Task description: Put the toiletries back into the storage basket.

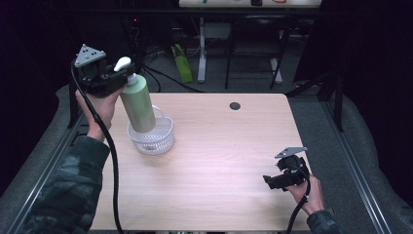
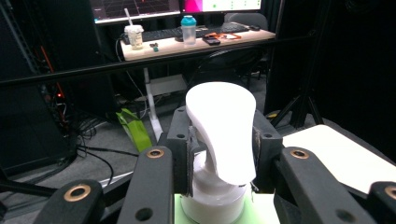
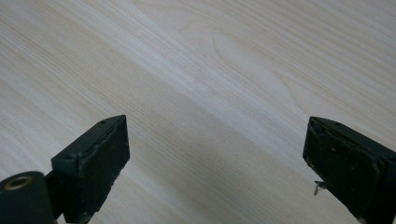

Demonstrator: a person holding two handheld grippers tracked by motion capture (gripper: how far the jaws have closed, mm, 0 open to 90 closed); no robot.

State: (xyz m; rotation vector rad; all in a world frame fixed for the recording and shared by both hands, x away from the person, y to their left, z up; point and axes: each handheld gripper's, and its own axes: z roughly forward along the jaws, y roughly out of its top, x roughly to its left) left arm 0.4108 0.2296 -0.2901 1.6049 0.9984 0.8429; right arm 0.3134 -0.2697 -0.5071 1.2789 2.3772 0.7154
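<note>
**Bottle held by pump head over basket, right jaws idle**

Nearest the person, the right gripper (image 1: pixel 282 180) rested low at the right front of the worktop (image 1: pixel 219 146), its jaws spread wide with nothing between them, just bare wood grain in the right gripper view. Farther off at the left, the left gripper (image 1: pixel 104 75) had its jaws clamped on the white pump head (image 2: pixel 224 126) of the green pump bottle (image 1: pixel 139 102); pads pressed both sides of the neck under the spout. The bottle hung tilted, its base inside or just above the white basket (image 1: pixel 152 136); contact with the basket floor couldn't be told. Beyond the worktop sat a desk (image 2: pixel 196 42) with a keyboard and cups.

Risks, as a judgement: grip on the pump alone could let the heavy body swing or slip out. The tilt could catch the basket rim and tip or drag the light basket. Squeezing could depress the pump.
</note>
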